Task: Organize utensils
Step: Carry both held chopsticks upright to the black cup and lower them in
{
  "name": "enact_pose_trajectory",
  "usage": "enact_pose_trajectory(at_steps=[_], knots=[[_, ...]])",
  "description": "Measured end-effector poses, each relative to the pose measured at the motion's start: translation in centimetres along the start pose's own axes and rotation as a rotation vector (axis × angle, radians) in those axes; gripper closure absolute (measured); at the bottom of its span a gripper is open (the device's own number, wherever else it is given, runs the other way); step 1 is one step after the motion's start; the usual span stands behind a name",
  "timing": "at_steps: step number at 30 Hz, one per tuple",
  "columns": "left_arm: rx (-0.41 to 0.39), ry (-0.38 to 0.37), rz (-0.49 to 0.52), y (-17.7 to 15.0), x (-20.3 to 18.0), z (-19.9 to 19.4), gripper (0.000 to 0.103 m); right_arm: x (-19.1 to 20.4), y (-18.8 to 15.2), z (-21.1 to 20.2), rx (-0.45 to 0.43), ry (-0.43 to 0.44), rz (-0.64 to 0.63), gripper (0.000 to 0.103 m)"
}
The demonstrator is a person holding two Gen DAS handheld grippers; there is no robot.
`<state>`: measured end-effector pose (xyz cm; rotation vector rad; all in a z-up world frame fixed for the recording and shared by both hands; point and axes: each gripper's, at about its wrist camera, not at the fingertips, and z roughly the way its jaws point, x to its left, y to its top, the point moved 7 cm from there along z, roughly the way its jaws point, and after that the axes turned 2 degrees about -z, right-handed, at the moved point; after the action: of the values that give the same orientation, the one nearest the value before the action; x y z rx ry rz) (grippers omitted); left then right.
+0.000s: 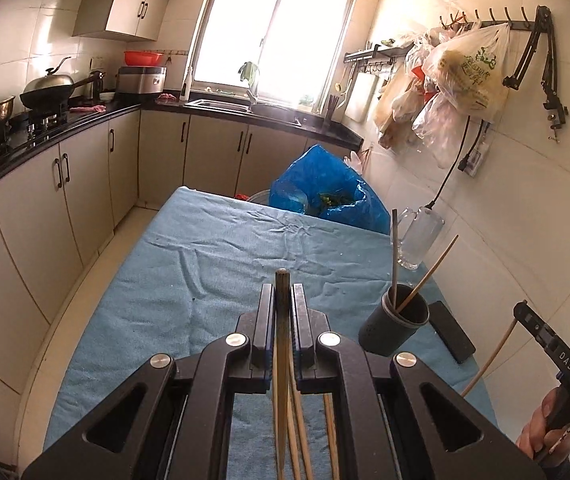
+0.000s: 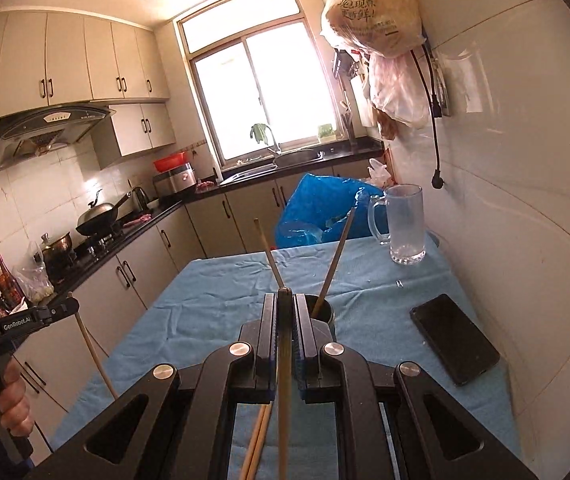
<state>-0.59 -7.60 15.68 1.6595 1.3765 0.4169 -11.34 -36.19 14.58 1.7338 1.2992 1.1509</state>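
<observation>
Chopsticks held: one bamboo chopstick [image 1: 282,344] is clamped between the fingers of the left gripper [image 1: 283,300], its darker tip poking out just past the fingertips; a second chopstick [image 2: 284,344] is clamped the same way in the right gripper [image 2: 285,304].
Fingers: both pairs are pressed together on their chopsticks, with only the stick's width between the pads.
Loose chopsticks: more bamboo sticks [image 1: 297,432] lie on the counter under the left gripper, seen through its frame; a pair [image 2: 259,436] shows under the right gripper too.
Holder: a dark cylindrical cup [image 1: 395,320] stands on the counter at about 2 o'clock from the left gripper's tip; in the right wrist view it sits straight ahead at 12 o'clock, partly hidden behind the fingers.
Holder contents: two chopsticks [image 1: 394,256] stand in it, leaning apart.
Counter: a table covered with a wrinkled blue cloth [image 1: 213,264].
Phone: a black phone [image 2: 455,338] lies flat, just beside the holder toward the wall.
Glass mug: an empty clear mug [image 2: 403,224] stands beyond the holder, near the white tiled wall.
Blue bag: a blue plastic bag [image 1: 325,184] sits at the counter's far edge, around 12 o'clock.
Hands: a person's hand [image 2: 5,396] grips the left gripper's handle.
</observation>
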Motion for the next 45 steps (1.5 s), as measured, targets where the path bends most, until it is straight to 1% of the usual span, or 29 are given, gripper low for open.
enact_pose_trajectory(at_steps=[13, 24, 36, 45], knots=[[-0.004, -0.018, 0.003, 0.3, -0.8, -0.4, 0.096, -0.4, 0.9, -1.0, -0.038, 0.010, 0.025, 0.095], [-0.001, -0.056, 0.025, 1.3, -3.0, -0.3, 0.096, -1.0, 2.1, -1.8, -0.069, 0.002, 0.059, 0.095], [-0.002, -0.101, 0.055, 3.6, -6.0, 0.0, 0.096, -0.9, 5.6, -3.2, -0.146, 0.013, 0.047, 0.095], [-0.033, -0.108, 0.095, 5.8, -8.9, 0.0, 0.096, -1.2, 8.3, -3.9, -0.204, 0.008, 0.032, 0.095]])
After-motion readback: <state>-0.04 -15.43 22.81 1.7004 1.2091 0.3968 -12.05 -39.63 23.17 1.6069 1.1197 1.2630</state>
